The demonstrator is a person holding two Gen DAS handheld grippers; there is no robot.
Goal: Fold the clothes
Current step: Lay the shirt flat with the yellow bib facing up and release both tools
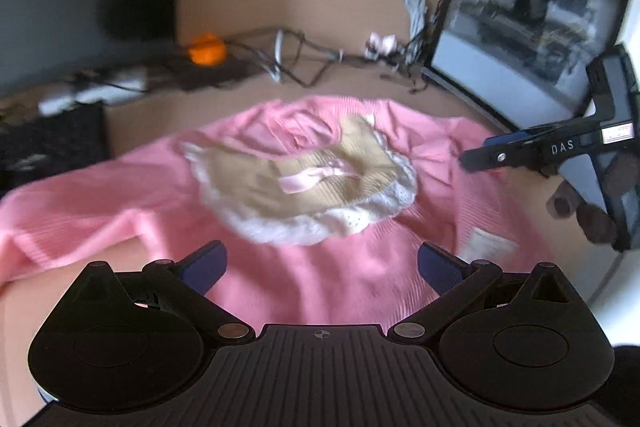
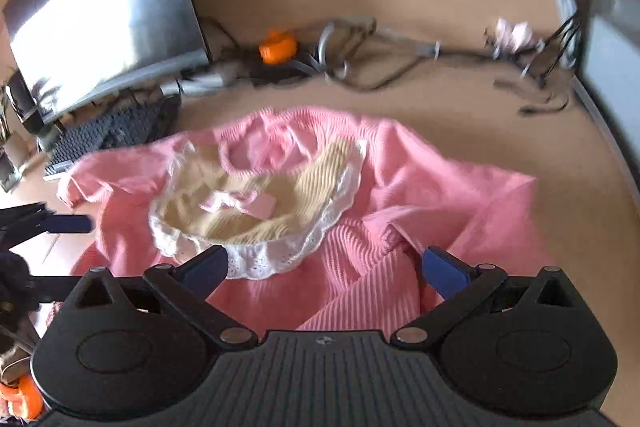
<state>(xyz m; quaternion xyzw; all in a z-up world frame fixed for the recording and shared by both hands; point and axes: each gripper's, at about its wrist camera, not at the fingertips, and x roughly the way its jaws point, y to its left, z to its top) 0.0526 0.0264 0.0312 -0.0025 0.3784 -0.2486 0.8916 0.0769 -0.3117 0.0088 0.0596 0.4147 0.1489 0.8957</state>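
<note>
Both grippers have their jaws spread wide with nothing between the blue pads. The left gripper (image 1: pixel 322 269) hangs low over the near hem of the pink sweater (image 1: pixel 328 279), and the right gripper (image 2: pixel 324 269) sits over the ribbed fold at lower center of its own view, probably lined up to pinch an edge each. In the left view the right gripper also pokes in at the right edge of the frame, hand wrapped round its handle.

The sweater lies spread but rumpled across the middle of both frames, collar (image 2: pixel 276 207) up, a sleeve tucked over its right part. So partly folded or just loosely laid out, can't call it.

It's on a tan desk (image 2: pixel 460 115): monitor (image 2: pixel 100 19) upper left, keyboard (image 2: pixel 116 131) below it, cables (image 2: pixel 360 67) and an orange thing (image 2: pixel 278 47) along the back.
</note>
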